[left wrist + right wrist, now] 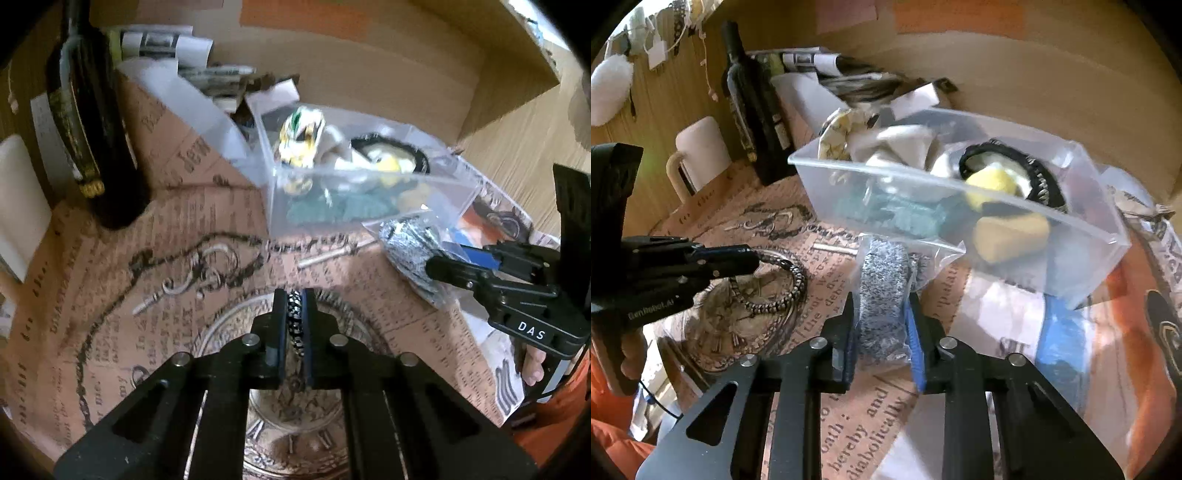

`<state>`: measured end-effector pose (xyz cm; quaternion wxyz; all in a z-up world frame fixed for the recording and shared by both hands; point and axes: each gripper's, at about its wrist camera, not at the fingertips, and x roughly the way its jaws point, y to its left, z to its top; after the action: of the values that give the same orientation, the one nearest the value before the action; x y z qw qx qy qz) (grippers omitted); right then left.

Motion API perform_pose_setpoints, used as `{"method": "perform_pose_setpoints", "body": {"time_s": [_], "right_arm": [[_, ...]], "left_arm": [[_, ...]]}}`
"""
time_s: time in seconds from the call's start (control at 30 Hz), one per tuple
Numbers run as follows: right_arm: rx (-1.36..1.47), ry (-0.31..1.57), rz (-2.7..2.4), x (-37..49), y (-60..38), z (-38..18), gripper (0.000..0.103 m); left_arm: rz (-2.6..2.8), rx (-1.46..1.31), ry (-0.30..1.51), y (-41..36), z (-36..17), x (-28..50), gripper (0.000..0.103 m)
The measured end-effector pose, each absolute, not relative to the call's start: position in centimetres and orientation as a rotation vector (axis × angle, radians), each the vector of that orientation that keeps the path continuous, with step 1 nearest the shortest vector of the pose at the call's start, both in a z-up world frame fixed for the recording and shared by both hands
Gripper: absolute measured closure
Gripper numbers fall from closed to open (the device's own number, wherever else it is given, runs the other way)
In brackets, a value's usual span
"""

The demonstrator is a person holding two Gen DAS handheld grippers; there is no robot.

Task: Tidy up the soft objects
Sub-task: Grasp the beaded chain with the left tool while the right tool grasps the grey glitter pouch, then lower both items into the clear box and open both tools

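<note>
My left gripper [294, 325] is shut on a black-and-white braided loop [296, 325]; in the right wrist view the loop [783, 284] hangs from it [753, 258] over the printed paper. My right gripper [881, 321] is shut on a grey speckled soft pad in a clear plastic bag [882, 291], just in front of the clear plastic bin [871, 173]. The left wrist view shows the bagged pad [410, 247] held by the right gripper [436, 266] beside the bin [295, 173]. The bin holds soft items: a yellow sponge [1008, 232], green cloth, a black-rimmed piece.
A dark bottle [92, 140] stands at the left rear, with a white mug [698, 151] beside it. Papers and boxes [192, 62] lie behind the bin. A cardboard wall [369, 74] closes the back. Vintage-print paper [147, 295] covers the table.
</note>
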<state>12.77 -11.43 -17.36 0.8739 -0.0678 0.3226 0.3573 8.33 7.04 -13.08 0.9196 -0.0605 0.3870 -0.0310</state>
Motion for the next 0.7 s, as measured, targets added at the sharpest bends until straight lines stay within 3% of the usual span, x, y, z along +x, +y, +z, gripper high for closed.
{"method": "perform_pose_setpoints", "body": {"time_s": [0.7], "right_arm": [[-0.036, 0.375, 0.596, 13.2, -16.9, -9.2, 0.082]], "left_arm": [[-0.117, -0.029, 0.538, 3.9, -4.2, 11.6, 0.097]]}}
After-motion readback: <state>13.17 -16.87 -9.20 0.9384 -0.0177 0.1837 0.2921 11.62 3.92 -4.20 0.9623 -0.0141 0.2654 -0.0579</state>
